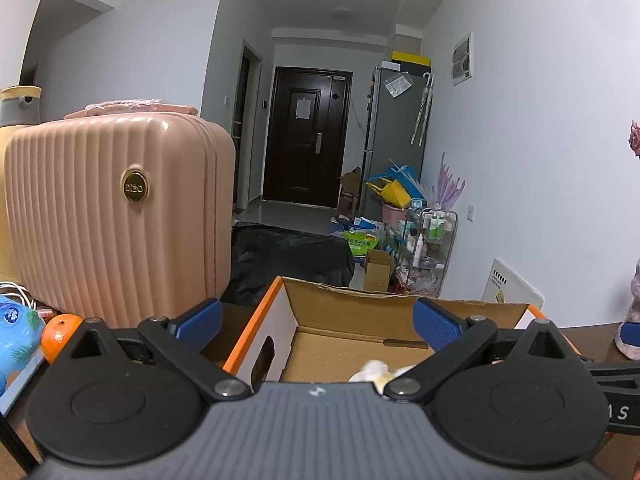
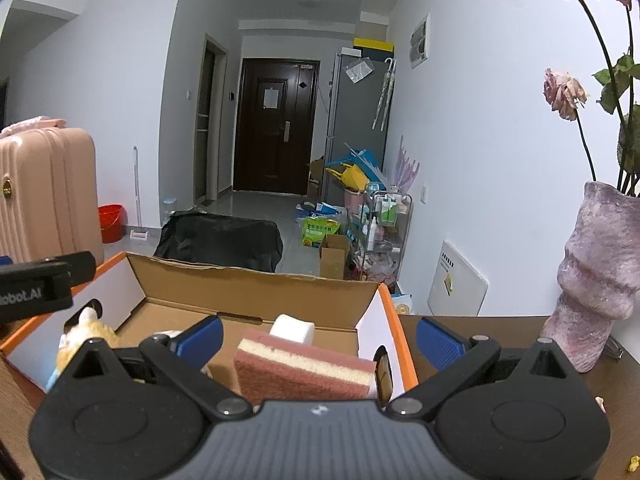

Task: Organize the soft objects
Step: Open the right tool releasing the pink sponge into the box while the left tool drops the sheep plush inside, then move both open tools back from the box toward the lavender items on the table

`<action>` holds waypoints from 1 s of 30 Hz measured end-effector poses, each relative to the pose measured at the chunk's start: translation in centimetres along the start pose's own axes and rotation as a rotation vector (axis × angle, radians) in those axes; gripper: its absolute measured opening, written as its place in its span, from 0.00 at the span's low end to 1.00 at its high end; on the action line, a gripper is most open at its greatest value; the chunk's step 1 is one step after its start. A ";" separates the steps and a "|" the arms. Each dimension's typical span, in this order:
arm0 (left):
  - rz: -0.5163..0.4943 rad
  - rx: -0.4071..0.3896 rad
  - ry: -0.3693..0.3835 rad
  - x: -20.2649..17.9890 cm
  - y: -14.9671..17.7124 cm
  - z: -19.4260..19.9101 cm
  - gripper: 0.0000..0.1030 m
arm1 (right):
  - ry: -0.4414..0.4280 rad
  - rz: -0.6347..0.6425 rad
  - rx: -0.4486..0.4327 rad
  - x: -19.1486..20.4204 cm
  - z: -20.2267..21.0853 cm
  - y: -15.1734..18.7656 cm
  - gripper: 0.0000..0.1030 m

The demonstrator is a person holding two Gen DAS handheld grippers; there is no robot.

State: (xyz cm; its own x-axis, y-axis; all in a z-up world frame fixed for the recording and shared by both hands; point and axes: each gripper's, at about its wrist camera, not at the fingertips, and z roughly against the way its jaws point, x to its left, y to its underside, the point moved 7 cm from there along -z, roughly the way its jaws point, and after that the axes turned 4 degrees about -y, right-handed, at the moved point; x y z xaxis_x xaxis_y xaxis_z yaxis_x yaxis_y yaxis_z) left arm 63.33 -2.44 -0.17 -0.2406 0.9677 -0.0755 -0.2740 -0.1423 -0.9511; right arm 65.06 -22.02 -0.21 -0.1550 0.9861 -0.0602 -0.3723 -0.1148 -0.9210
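An open cardboard box point(image 1: 340, 300) with orange edges stands on the brown table, also in the right wrist view point(image 2: 256, 284). Inside it lie a pink and yellow sponge point(image 2: 304, 372), a white foam block point(image 2: 292, 328) behind it, and a yellow plush toy point(image 2: 84, 340) at the left end. A bit of that plush point(image 1: 376, 372) shows in the left wrist view. My left gripper point(image 1: 318, 320) is open and empty above the box's left part. My right gripper point(image 2: 320, 338) is open and empty above the sponge. The left gripper's body point(image 2: 40, 284) shows at the left edge of the right wrist view.
A pink ribbed suitcase point(image 1: 116, 216) stands left of the box. An orange point(image 1: 60, 336) and a blue packet point(image 1: 16, 332) lie at the far left. A purple vase point(image 2: 600, 280) with dried roses stands right of the box. Beyond the table are a black bag point(image 2: 220, 240) and hallway clutter.
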 end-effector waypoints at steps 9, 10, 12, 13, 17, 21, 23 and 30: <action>-0.009 -0.010 0.006 0.4 0.1 1.6 1.00 | -0.002 -0.003 -0.020 0.0 1.6 0.1 1.00; -0.011 -0.011 0.005 0.5 0.1 1.9 1.00 | 0.000 -0.002 -0.021 0.0 1.8 0.2 1.00; -0.016 -0.013 0.007 0.7 0.2 2.5 1.00 | 0.001 -0.001 -0.024 -0.1 2.3 0.5 1.00; -0.019 -0.014 0.006 0.8 0.2 2.7 1.00 | 0.001 -0.003 -0.024 -0.1 2.5 0.6 1.00; -0.029 -0.014 0.003 1.2 0.5 3.7 1.00 | -0.004 -0.011 -0.026 -0.2 3.5 1.1 1.00; -0.040 -0.014 0.003 1.7 1.1 4.9 1.00 | -0.007 -0.025 -0.026 -0.3 4.7 1.7 1.00; -0.045 -0.012 0.002 1.9 1.4 5.6 1.00 | -0.007 -0.030 -0.027 -0.4 5.3 2.0 1.00; -0.057 0.000 0.001 2.7 2.4 8.0 1.00 | -0.009 -0.042 -0.026 -0.3 7.7 3.2 1.00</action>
State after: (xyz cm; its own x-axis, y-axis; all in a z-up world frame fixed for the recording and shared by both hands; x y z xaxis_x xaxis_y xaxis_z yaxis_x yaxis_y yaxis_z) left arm 54.58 -1.80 -0.32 -0.2233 0.9745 -0.0213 -0.2869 -0.0866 -0.9541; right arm 56.90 -23.62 -0.20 -0.1480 0.9888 -0.0178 -0.3548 -0.0699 -0.9323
